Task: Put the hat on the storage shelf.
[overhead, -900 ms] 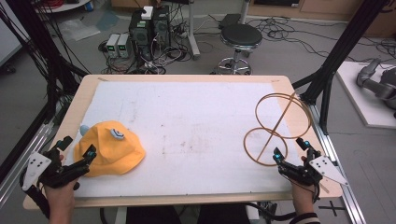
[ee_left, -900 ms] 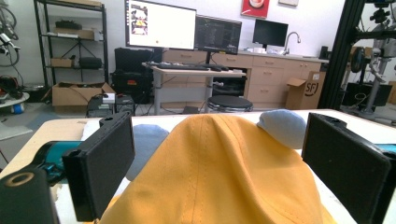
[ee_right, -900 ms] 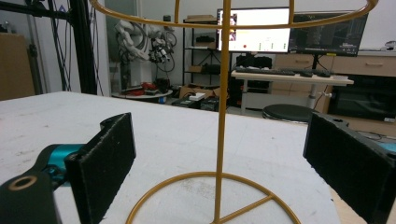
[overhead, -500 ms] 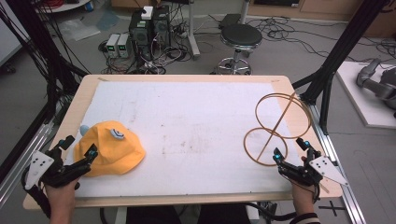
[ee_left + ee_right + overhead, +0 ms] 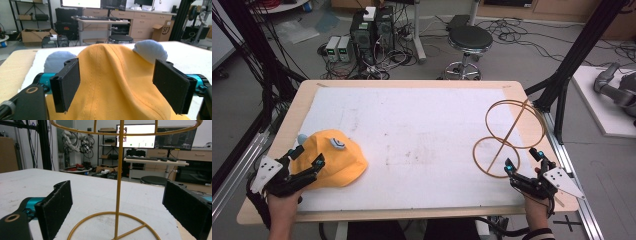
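High view: cap (image 5: 334, 159) near table edge (image 5: 377, 216)

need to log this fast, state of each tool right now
left tool: open, jaws either side of the yellow cap, not gripping
right tool: open, holding nothing, wire stand ahead

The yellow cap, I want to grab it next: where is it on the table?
In the high view the yellow cap lies at the table's near left corner, between the open jaws of the left gripper.
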